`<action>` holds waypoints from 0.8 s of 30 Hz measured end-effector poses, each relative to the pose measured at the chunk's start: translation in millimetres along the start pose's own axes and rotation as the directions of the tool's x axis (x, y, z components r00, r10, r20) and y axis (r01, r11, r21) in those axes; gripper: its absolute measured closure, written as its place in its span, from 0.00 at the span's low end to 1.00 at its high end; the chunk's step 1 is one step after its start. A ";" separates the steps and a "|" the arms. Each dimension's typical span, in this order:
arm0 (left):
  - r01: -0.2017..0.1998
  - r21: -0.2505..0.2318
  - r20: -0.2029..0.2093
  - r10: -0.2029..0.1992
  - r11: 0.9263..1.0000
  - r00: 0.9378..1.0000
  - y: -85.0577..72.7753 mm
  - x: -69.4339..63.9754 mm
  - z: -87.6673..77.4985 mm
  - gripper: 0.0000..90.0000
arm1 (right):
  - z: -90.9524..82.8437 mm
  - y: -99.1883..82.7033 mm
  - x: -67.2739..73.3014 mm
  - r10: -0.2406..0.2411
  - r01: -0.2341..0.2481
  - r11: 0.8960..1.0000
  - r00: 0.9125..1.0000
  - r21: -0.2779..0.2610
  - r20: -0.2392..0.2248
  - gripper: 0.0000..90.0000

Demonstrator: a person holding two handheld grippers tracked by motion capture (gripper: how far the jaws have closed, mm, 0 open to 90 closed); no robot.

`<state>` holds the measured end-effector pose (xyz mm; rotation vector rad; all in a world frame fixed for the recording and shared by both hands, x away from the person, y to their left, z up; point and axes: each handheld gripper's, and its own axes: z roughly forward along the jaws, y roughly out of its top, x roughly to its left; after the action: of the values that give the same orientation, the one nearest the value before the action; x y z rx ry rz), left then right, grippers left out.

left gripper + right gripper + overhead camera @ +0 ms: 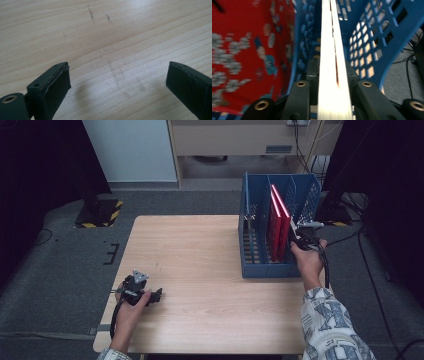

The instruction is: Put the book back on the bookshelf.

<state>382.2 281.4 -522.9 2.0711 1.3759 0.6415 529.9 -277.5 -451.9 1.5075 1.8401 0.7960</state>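
Count from my end: one table (200,270), one blue file rack (260,265), two red books (278,227) standing in it, two grippers.

Rack sits at the table's right edge, toward the far right corner. High view: both books are upright on edge in the rack's middle slots, side by side, page edges up and glowing pinkish white. Right-hand book (285,220) is the one being worked. Right gripper (300,234) is at its near end, just over the rack's near right part, with the person's hand (309,260) behind it.

Right gripper view gives what the high view can't: the book's white page edge (332,75) runs straight up between the two black jaws, which stand narrow and close against both sides of it. I read that as clamped on the book, though the pad contact itself is hidden under the pages. It also shows the other book's red patterned cover (249,50) on the left, blurred, and the rack's perforated blue wall (372,50) on the right.

Left gripper (150,296) rests near the table's near left corner, held in the left hand (131,312), well apart from the rack. Left gripper view: jaws wide, with just bare wood grain and a few faint pencil marks (91,13) between them. In the high view its jaws are too small to judge.
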 end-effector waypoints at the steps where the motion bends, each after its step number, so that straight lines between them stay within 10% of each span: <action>1: 0.000 0.000 -0.001 0.000 1.000 1.000 0.0 0.0 -0.1 0.06 | 0.0 0.0 0.0 0.000 0.000 1.000 1.000 0.000 0.000 0.76; 24: 0.001 -0.002 -0.003 -0.001 1.000 1.000 0.4 0.1 -0.1 0.06 | -21.3 -2.2 -5.9 0.052 -0.061 0.989 0.996 -0.132 -0.074 0.55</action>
<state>382.4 281.4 -522.6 2.0690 1.3771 0.6456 512.9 -285.0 -439.8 1.4686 1.7631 0.9914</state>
